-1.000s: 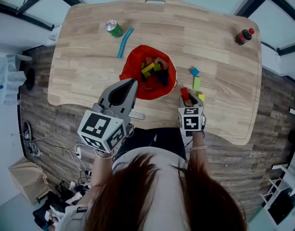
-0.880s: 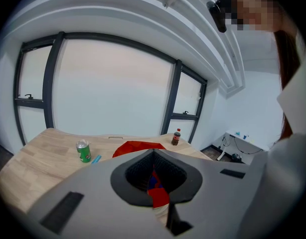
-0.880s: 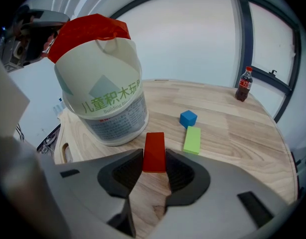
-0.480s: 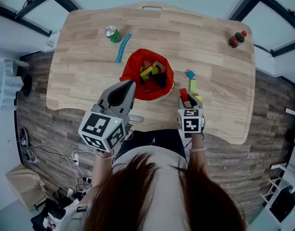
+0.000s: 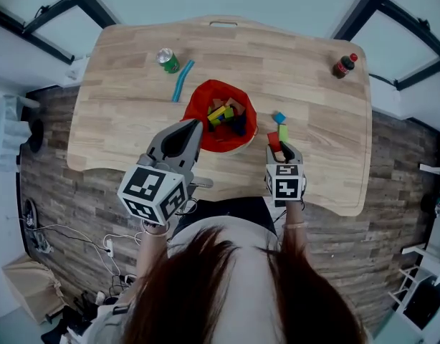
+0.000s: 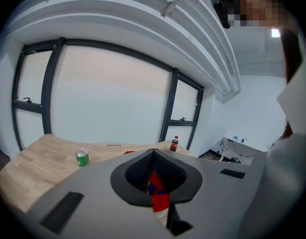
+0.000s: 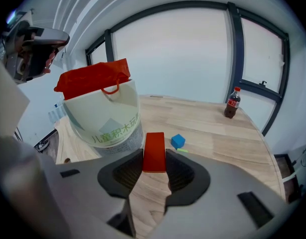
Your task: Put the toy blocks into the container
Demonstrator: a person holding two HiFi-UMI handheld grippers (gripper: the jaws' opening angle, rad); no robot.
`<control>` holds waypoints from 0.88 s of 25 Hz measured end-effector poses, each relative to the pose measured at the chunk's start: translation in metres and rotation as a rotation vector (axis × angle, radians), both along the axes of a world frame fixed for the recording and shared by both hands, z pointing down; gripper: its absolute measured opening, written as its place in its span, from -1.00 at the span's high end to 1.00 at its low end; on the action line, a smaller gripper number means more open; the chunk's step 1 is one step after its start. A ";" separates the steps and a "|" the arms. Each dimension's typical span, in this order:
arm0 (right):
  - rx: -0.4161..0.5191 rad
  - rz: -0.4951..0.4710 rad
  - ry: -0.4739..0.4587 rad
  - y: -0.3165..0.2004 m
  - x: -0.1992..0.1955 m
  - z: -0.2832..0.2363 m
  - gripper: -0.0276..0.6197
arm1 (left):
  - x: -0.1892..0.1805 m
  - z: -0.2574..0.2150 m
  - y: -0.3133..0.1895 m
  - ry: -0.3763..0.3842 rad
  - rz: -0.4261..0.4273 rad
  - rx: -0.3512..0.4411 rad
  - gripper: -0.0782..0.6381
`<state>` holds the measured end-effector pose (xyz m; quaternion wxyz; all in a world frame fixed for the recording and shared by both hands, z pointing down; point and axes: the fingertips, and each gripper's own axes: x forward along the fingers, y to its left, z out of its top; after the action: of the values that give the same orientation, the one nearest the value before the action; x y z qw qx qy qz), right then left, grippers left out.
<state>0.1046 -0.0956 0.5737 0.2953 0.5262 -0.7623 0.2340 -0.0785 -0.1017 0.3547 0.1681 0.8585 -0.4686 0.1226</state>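
The container (image 5: 206, 104) is a white tub lined with a red bag, holding several coloured blocks. In the right gripper view the tub (image 7: 105, 118) stands just left of the jaws. My right gripper (image 5: 281, 146) is shut on a red block (image 7: 154, 151) just right of the tub, near the table's front edge. A blue block (image 5: 279, 117) and a green block (image 5: 283, 132) lie on the table beyond it. My left gripper (image 5: 194, 125) hovers over the tub's near rim with its tips together. Red bag and a blue block show through the gap behind the tips.
A green can (image 5: 166, 59) and a blue stick (image 5: 180, 81) lie at the back left of the wooden table (image 5: 120, 120). A cola bottle (image 5: 342, 65) stands at the back right corner. The table's front edge runs just below my grippers.
The head camera has drawn back, so the table looks smaller and higher in view. Both grippers keep their places, and the right one still holds the red block.
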 end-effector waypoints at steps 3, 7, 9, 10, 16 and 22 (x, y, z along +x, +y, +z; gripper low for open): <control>0.015 0.007 0.000 -0.001 0.002 -0.008 0.47 | 0.001 -0.003 0.001 0.004 0.005 0.009 0.76; 0.034 0.017 -0.004 -0.002 0.003 -0.019 0.47 | 0.001 -0.007 0.001 0.007 0.013 0.018 0.76; 0.046 0.026 -0.011 -0.003 0.004 -0.024 0.47 | 0.002 -0.009 0.001 0.010 0.017 0.023 0.76; 0.054 0.031 -0.013 -0.004 0.004 -0.028 0.47 | 0.002 -0.010 0.001 0.012 0.020 0.026 0.76; 0.098 0.046 -0.019 -0.009 0.005 -0.049 0.47 | 0.004 -0.014 -0.002 0.025 0.033 0.034 0.76; 0.143 0.056 -0.037 -0.011 0.005 -0.070 0.47 | 0.006 -0.019 -0.003 0.029 0.046 0.049 0.76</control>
<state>0.1093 -0.1063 0.5041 0.2360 0.5627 -0.7674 0.1969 -0.0726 -0.1049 0.3359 0.1508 0.8747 -0.4491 0.1025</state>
